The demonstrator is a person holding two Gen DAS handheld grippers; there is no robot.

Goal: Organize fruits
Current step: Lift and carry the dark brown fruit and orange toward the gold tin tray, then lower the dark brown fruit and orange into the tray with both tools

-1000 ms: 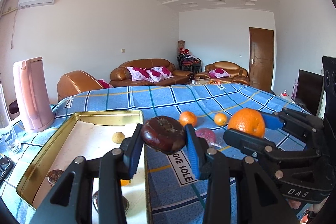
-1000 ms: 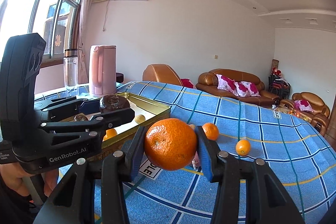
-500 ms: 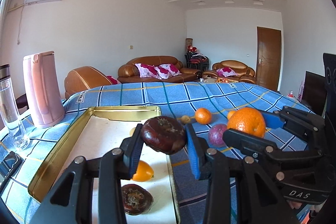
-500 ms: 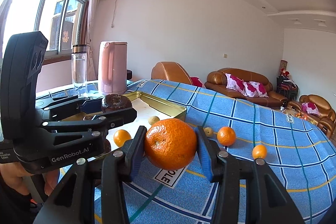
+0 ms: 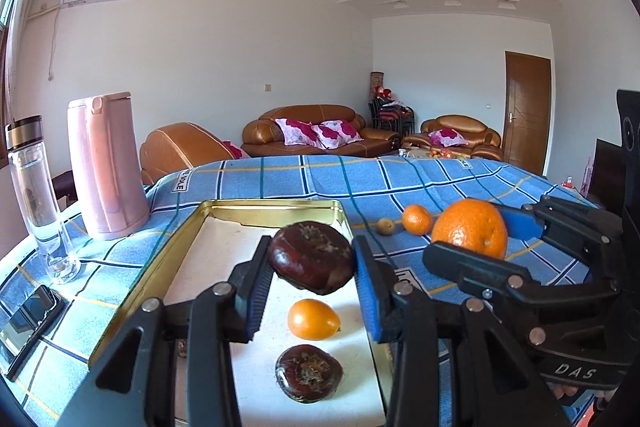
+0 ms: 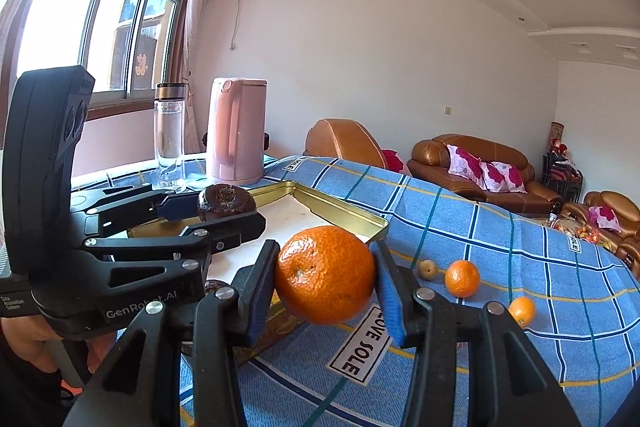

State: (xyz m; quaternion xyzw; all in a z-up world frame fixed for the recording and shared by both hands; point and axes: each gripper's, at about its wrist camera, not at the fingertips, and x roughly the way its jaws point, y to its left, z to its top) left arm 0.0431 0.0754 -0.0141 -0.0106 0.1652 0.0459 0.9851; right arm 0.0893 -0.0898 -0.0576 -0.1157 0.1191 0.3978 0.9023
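A: Left wrist view: left gripper, jaws clamped on a dark brown round fruit, up over the gold metal tray!

B: Right wrist view: right gripper squeezes a big orange mandarin above the blue checked counter, beside that tray.

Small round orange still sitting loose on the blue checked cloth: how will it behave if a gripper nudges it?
The small round orange is near-spherical and rests free on the blue checked cloth, so a nudge would probably roll it. The cloth looks soft and creased, which may slow it. Its peel looks dimpled and matte, so it is likely not slippery.
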